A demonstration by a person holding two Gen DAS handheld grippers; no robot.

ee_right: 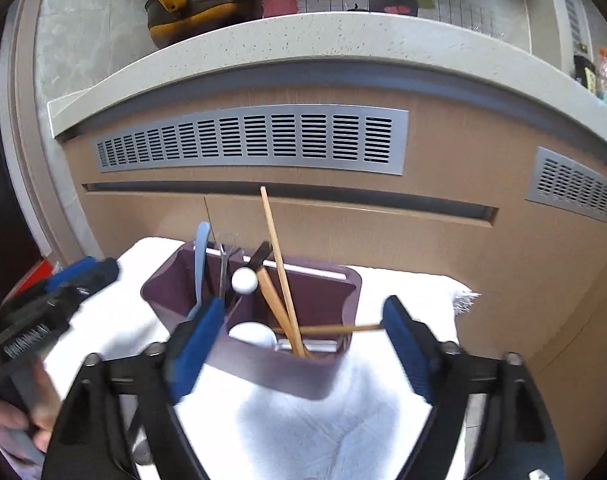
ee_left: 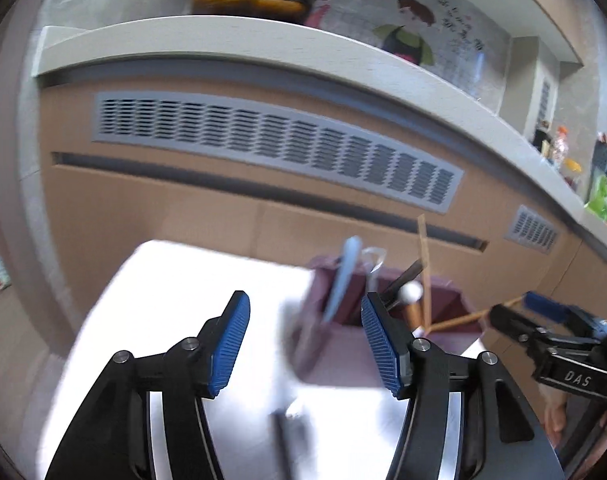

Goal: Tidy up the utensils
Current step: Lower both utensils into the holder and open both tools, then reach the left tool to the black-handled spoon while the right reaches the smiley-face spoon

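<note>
A purple utensil holder stands on a white cloth. Its left compartment holds a light blue spoon and a metal utensil. Its right compartment holds wooden chopsticks, a white-knobbed utensil and a black-handled one. One chopstick lies across the rim, pointing right. My right gripper is open around the holder, holding nothing. My left gripper is open and empty, just left of the holder. The right gripper shows in the left wrist view.
A wooden cabinet front with metal vent grilles rises behind the table. A stone counter above carries a black and yellow pot. A dark blurred object lies on the cloth below the left gripper.
</note>
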